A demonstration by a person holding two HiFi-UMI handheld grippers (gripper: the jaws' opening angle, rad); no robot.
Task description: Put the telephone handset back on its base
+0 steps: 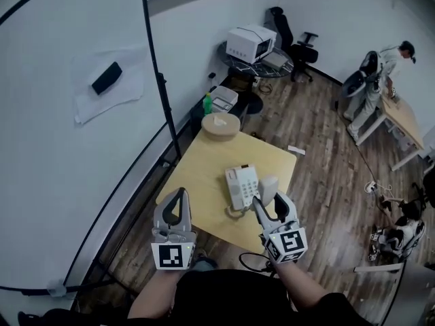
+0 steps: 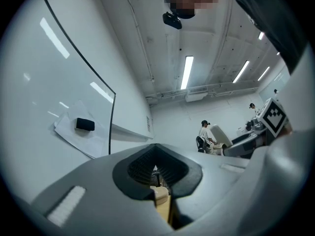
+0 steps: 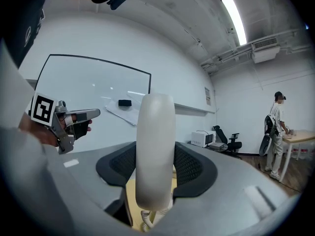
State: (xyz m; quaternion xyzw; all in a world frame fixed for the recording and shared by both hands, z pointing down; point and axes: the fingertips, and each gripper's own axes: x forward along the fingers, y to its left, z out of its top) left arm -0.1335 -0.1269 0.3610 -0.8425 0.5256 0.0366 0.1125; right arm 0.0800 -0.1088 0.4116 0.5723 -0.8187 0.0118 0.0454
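Though only the head view shows the base (image 1: 242, 187), right gripper (image 1: 270, 206) grips handset (image 3: 155, 132).

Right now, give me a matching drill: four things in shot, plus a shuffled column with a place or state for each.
Things:
1. telephone handset
2. telephone base
3. left claw
4. black eraser

Places or states:
A. on the whiteboard
B. shut, nothing in it
C. gripped in the right claw
D. lying on the yellow table

Pairs: 1-C, 2-D, 3-B, 4-A.
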